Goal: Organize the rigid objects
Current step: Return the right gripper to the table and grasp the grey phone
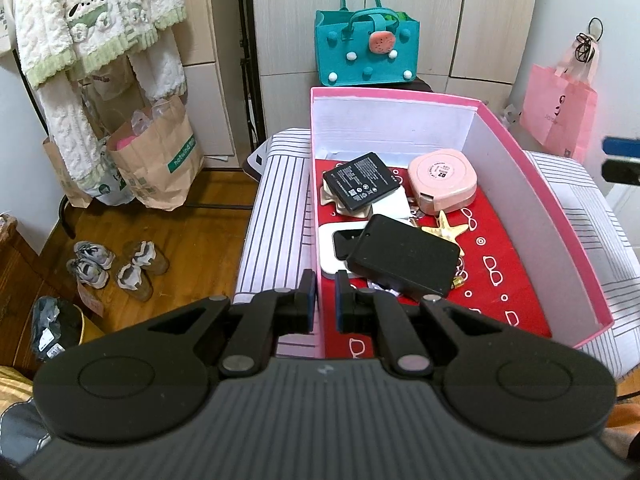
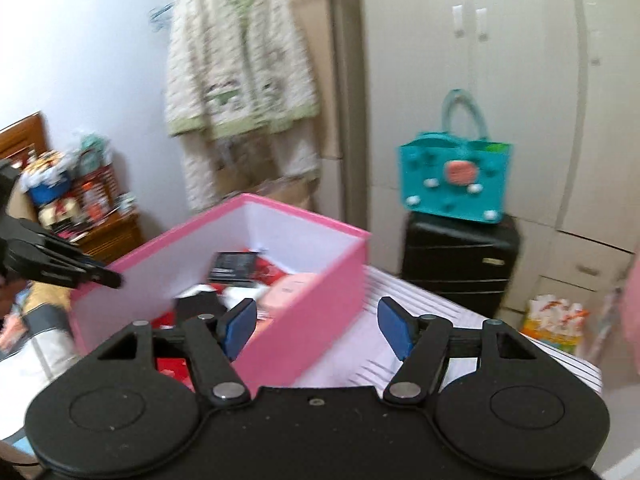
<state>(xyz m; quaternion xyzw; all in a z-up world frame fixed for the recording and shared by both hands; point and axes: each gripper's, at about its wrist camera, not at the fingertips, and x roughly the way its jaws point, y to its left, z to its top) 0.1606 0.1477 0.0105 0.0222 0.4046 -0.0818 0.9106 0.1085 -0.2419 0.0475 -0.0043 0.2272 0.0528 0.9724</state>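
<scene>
Pink box [image 1: 540, 184] at frame centre: my left gripper [image 1: 325, 300], nearly closed, pinches its near-left wall; my right gripper [image 2: 314, 330] gapes empty. Steady it while loading.

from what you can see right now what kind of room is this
Most likely a bedroom at home: fleece pyjamas hang by a cream wardrobe, shoes sit on the wooden floor, and a black suitcase stands by the wardrobe.
</scene>
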